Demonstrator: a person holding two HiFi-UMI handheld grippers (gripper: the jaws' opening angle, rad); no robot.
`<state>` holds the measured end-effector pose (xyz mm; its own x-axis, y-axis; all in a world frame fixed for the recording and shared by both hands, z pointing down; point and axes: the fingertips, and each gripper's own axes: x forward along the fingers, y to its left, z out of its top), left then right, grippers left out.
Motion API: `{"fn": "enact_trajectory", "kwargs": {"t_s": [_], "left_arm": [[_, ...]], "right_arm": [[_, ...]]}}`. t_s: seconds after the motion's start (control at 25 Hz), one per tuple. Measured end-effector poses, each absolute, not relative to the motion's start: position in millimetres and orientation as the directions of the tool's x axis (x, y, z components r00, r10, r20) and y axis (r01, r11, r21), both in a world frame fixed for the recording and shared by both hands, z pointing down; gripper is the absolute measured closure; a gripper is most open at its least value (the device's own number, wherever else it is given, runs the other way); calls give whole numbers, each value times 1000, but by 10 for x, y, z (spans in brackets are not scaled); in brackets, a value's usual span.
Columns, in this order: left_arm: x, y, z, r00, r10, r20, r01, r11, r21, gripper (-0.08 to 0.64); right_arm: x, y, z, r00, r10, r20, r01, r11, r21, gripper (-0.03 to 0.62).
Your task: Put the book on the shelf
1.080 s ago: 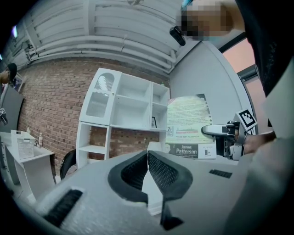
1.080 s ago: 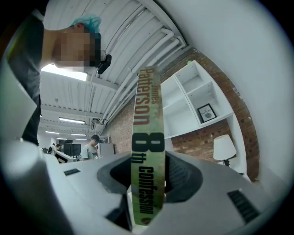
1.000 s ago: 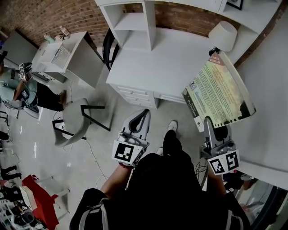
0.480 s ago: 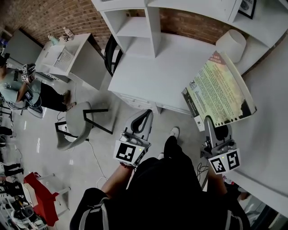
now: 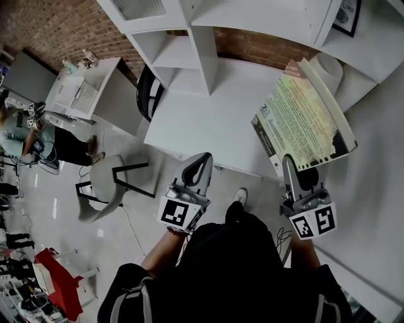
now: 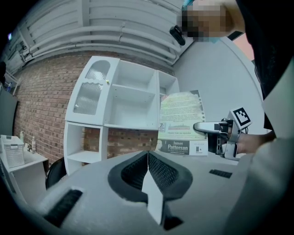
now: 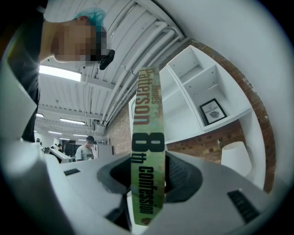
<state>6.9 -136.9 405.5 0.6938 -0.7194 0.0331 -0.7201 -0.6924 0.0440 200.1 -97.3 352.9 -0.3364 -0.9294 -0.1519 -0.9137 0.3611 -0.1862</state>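
My right gripper [image 5: 294, 169] is shut on a paperback book [image 5: 303, 120], held out level with its back cover up, over the right end of the white desk [image 5: 208, 120]. In the right gripper view the book's green spine [image 7: 148, 151] stands upright between the jaws. The white shelf unit [image 5: 189, 38] with open compartments rises at the back of the desk; the left gripper view shows the shelf [image 6: 133, 98] ahead, with the book [image 6: 181, 121] beside it. My left gripper [image 5: 201, 165] is shut with nothing in it, just short of the desk's front edge.
A white lamp shade [image 5: 328, 63] and a framed picture [image 5: 347, 19] sit at the back right. A black chair [image 5: 146, 88] stands left of the desk, a grey chair [image 5: 104, 183] on the floor. A person [image 5: 25, 135] stands by another white desk at far left.
Both grippers have moved forward toward the desk and shelf, the right one carrying the book. The shelf now looms larger at the top of the head view.
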Motion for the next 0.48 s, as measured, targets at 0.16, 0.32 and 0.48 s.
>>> {"fn": "enact_trajectory", "kwargs": {"t_s": [0.16,0.32,0.48], "left_arm": [[279,-1711,3955,677,-735,29,-736,-677,22,541],[335,-1969,3822,647,-763,-4,-762,-647,7,541],[263,-2109,3813,613,-790,12,-790,-613,8,541]], "right_arm": [[2213,-1437,3356,-361,-918,-166,-909,386,-156,428],[2288,-1868,3126,-401,-895,-197,-896,427,-117,428],[2304,-2208,2894,-401,-887,-229,-902,426,-70,428]]}}
